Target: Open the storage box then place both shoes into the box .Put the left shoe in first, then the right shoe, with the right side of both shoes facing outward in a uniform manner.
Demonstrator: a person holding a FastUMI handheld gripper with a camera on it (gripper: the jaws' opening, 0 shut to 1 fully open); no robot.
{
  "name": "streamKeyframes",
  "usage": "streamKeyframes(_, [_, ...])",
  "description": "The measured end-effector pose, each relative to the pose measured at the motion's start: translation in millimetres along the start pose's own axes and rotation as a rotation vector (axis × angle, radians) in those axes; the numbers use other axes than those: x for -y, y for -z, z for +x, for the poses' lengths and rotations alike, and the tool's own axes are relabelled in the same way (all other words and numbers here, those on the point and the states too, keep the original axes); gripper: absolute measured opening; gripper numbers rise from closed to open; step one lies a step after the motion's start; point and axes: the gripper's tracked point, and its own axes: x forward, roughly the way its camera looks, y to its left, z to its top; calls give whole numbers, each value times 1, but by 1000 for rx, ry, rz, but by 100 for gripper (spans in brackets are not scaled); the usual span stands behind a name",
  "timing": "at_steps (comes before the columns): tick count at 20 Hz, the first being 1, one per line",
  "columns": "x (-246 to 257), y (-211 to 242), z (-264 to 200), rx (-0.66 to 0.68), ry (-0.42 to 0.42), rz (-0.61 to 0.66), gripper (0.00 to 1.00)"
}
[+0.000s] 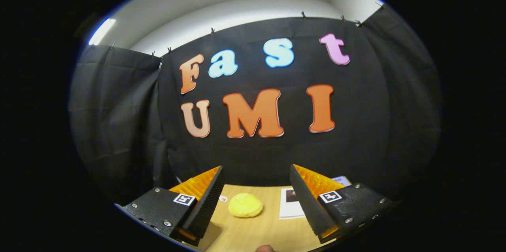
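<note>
My gripper is held high and level, facing the black cloth wall, with its two fingers spread wide apart and nothing between them. Below and between the fingers, on the wooden table, lies a yellow fluffy thing, possibly a slipper; its shape is too small to tell for sure. A white box or sheet with a dark picture lies just right of it, partly hidden by the right finger.
The black cloth wall stands at the far edge of the table. A small white tag lies left of the yellow thing. A bit of a person's hand shows at the near table edge.
</note>
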Motion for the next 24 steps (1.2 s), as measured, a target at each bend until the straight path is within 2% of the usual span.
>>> streamKeyframes(5, [34, -51, -16, 237, 64, -82, 98])
streamKeyframes(9, [37, -83, -35, 372, 69, -132, 98])
streamKeyframes(24, [64, -69, -44, 315, 85, -66, 98])
